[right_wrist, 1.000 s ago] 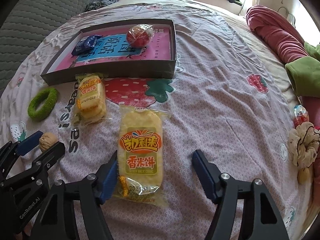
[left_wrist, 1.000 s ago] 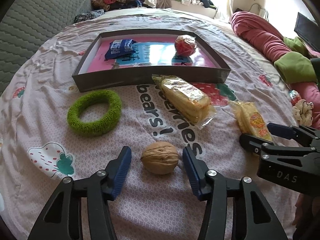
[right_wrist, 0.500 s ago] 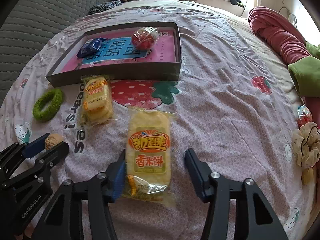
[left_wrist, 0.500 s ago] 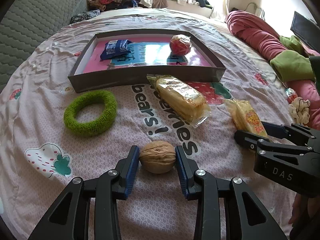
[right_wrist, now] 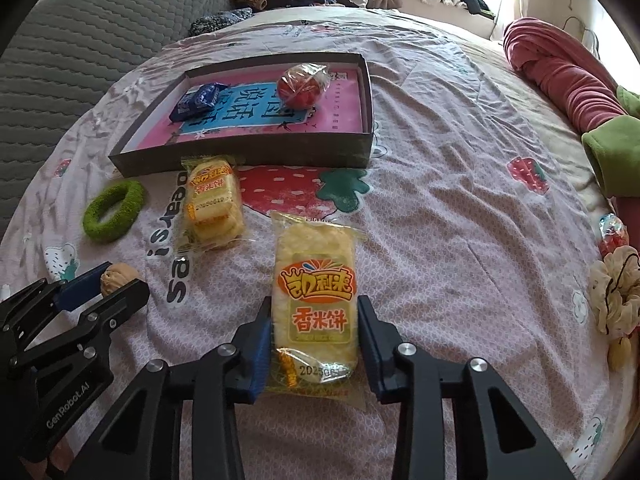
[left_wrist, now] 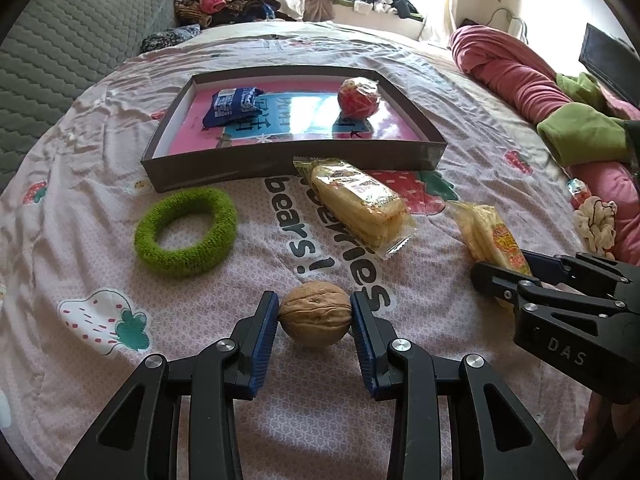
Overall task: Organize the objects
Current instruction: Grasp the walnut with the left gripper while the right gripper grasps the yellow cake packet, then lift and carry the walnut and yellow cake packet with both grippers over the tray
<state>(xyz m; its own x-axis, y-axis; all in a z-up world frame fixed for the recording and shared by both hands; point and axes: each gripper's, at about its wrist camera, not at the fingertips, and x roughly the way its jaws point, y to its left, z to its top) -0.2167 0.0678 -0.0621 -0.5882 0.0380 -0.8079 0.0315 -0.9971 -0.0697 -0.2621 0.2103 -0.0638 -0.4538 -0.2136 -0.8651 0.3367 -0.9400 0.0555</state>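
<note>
My left gripper (left_wrist: 315, 316) is shut on a brown walnut (left_wrist: 315, 313) that rests on the bedspread. My right gripper (right_wrist: 315, 326) is shut on a yellow rice-cracker packet (right_wrist: 316, 292), which also shows in the left wrist view (left_wrist: 490, 236). A dark tray (left_wrist: 224, 174) lies further back and holds a blue packet (left_wrist: 232, 105) and a red wrapped ball (left_wrist: 358, 98). A second cracker packet (left_wrist: 356, 204) and a green fuzzy ring (left_wrist: 186, 230) lie in front of the tray.
A red and green blanket roll (left_wrist: 532, 84) lies along the right side. A cream scrunchie (left_wrist: 596, 226) and a small wrapped candy (left_wrist: 579, 191) sit at the right edge. A grey quilted headboard (left_wrist: 60, 52) stands at the left.
Both grippers have closed: the left jaws came in onto the walnut, the right jaws onto the cracker packet. Both objects still rest on the bedspread.
</note>
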